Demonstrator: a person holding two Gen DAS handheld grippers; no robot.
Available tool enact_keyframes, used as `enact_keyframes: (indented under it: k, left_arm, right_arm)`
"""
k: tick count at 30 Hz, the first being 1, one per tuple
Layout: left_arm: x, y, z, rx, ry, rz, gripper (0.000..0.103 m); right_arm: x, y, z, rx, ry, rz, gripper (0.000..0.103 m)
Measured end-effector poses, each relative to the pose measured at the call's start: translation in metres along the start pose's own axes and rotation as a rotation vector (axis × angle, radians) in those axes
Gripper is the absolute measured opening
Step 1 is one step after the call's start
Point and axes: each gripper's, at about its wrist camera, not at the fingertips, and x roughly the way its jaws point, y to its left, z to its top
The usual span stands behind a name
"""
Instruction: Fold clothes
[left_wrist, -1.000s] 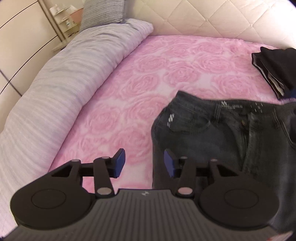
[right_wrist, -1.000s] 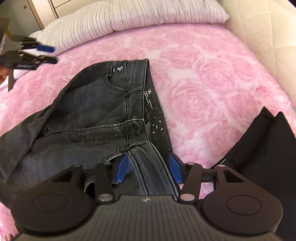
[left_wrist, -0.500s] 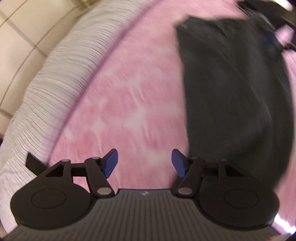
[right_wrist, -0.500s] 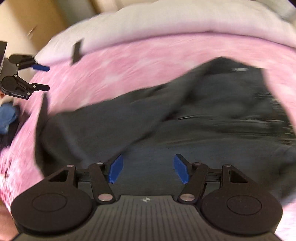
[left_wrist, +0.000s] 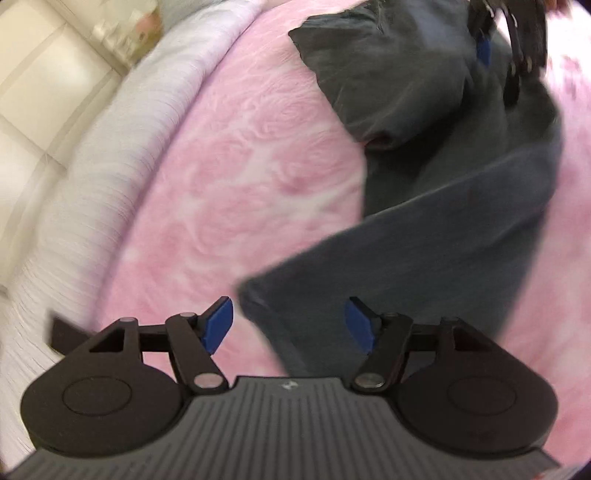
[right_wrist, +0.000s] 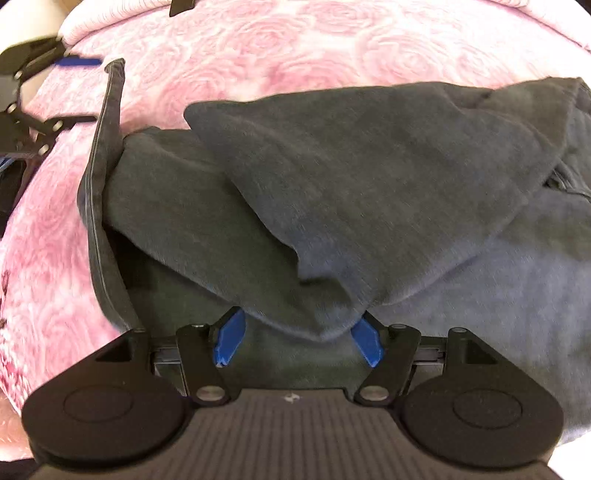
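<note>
— Jaws first: how does the left gripper (left_wrist: 290, 325) stand?

— Wide apart, blue pads (left_wrist: 218, 325) clear of each other and gripping nothing. A trouser-leg end of the dark grey jeans (left_wrist: 443, 206) lies below the gap, nearer the right-hand pad; whether cloth touches that pad, I cannot tell.

— And the right gripper (right_wrist: 297, 341)?

— Also spread. A drooping fold of the jeans (right_wrist: 351, 177) hangs down between its blue fingers (right_wrist: 229, 339), the tip of the fold sitting in the gap and covering part of the right-hand pad. Nothing is pinched.

— Where do the jeans lie?

— Bunched on the pink rose-patterned bedspread (left_wrist: 221, 192), one leg thrown over the other, a hemmed edge sticking up at the left in the right wrist view. The other gripper shows at the far edge of each view, over or beside the denim.

— The room?

— Left of the pink cover runs a pale striped duvet (left_wrist: 103, 173), and beyond it cream panelled cupboard doors (left_wrist: 33, 88). Both views are somewhat blurred.
</note>
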Motion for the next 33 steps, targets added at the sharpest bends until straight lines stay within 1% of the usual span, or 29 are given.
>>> enact_keyframes:
  k: [2, 4, 5, 6, 7, 8, 11, 14, 17, 18, 20, 21, 22, 24, 25, 26, 28, 30, 31, 32, 33]
  left_arm:
    - [0.008, 0.003, -0.001, 0.119, -0.025, -0.004, 0.063]
    - [0.016, 0.006, -0.002, 0.237, -0.049, -0.008, 0.061]
    - [0.02, 0.008, -0.003, 0.285, -0.055, -0.013, 0.052]
    - [0.022, 0.009, -0.003, 0.289, -0.035, -0.03, 0.031]
    - [0.024, 0.01, -0.002, 0.294, -0.016, -0.048, 0.019]
    - [0.025, 0.011, -0.002, 0.291, 0.0, -0.064, 0.003]
    - [0.006, 0.016, -0.008, 0.203, 0.021, -0.098, 0.001]
    - [-0.042, 0.017, -0.021, 0.043, 0.019, -0.136, 0.001]
    - [-0.104, -0.008, -0.041, -0.074, 0.044, -0.2, 0.001]
    - [-0.124, -0.024, -0.045, -0.095, 0.06, -0.233, 0.001]
    - [-0.158, -0.059, -0.049, -0.112, 0.084, -0.323, 0.002]
    - [-0.174, -0.076, -0.05, -0.128, 0.095, -0.365, 0.003]
    - [-0.183, -0.089, -0.048, -0.169, 0.102, -0.401, 0.005]
    - [-0.201, -0.113, -0.045, -0.256, 0.117, -0.47, 0.018]
    - [-0.204, -0.116, -0.045, -0.311, 0.127, -0.485, 0.024]
    - [-0.203, -0.113, -0.046, -0.37, 0.125, -0.467, 0.04]
    - [-0.201, -0.106, -0.048, -0.485, 0.121, -0.426, 0.046]
    - [-0.183, -0.092, -0.045, -0.558, 0.117, -0.348, 0.068]
    - [-0.171, -0.086, -0.038, -0.55, 0.102, -0.297, 0.072]
    - [-0.159, -0.08, -0.032, -0.542, 0.087, -0.247, 0.081]
    - [-0.146, -0.075, -0.024, -0.53, 0.069, -0.194, 0.085]
  right_arm:
    - [0.002, 0.001, 0.006, 0.0, 0.008, -0.009, 0.068]
    - [0.003, -0.001, 0.005, -0.001, 0.014, -0.012, 0.068]
    - [0.002, 0.0, 0.005, 0.0, 0.013, -0.014, 0.068]
    - [0.0, 0.0, 0.005, 0.001, 0.008, -0.013, 0.068]
    - [-0.002, 0.0, 0.005, 0.002, 0.003, -0.012, 0.068]
    - [-0.006, 0.0, 0.006, 0.01, -0.008, -0.008, 0.068]
    - [-0.021, 0.0, 0.011, 0.029, -0.05, 0.007, 0.068]
    - [-0.041, 0.005, 0.026, 0.022, -0.124, 0.031, 0.068]
    - [-0.062, 0.014, 0.052, -0.016, -0.215, 0.063, 0.068]
    - [-0.066, 0.019, 0.065, -0.041, -0.248, 0.073, 0.068]
    - [-0.07, 0.026, 0.097, -0.096, -0.308, 0.092, 0.068]
    - [-0.069, 0.028, 0.114, -0.118, -0.328, 0.099, 0.068]
    - [-0.07, 0.029, 0.131, -0.134, -0.348, 0.105, 0.068]
    - [-0.075, 0.032, 0.158, -0.131, -0.391, 0.125, 0.067]
    - [-0.076, 0.033, 0.163, -0.121, -0.402, 0.132, 0.067]
    - [-0.077, 0.035, 0.168, -0.111, -0.413, 0.138, 0.067]
    - [-0.08, 0.029, 0.163, -0.104, -0.417, 0.118, 0.068]
    - [-0.077, 0.024, 0.148, -0.081, -0.403, 0.113, 0.073]
    - [-0.075, 0.021, 0.14, -0.069, -0.396, 0.11, 0.073]
    - [-0.074, 0.018, 0.131, -0.05, -0.385, 0.102, 0.073]
    - [-0.072, 0.014, 0.122, -0.03, -0.374, 0.094, 0.074]
